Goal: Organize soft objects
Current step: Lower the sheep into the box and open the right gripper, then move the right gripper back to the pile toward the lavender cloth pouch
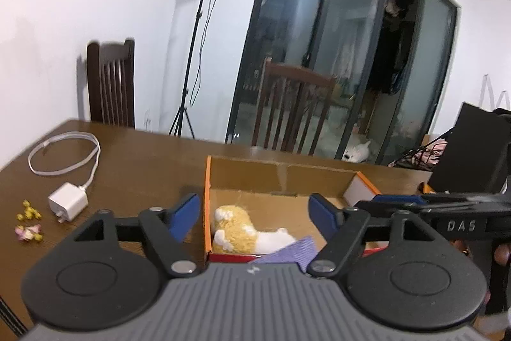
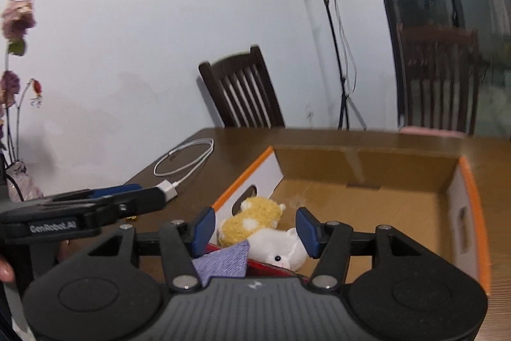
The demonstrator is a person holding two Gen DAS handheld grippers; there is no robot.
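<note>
A yellow and white plush toy lies inside an open cardboard box with orange edges, at its near left corner. It also shows in the right wrist view, inside the box. A purple cloth lies over the box's near rim; it shows in the right wrist view too. My left gripper is open and empty above the near end of the box. My right gripper is open and empty over the plush toy. The right gripper also shows at the right of the left wrist view.
A white charger with a looped cable lies on the brown table. Small yellow and pink trinkets lie at the left edge. Dark chairs stand behind the table. A light stand and a vase with dried flowers stand nearby.
</note>
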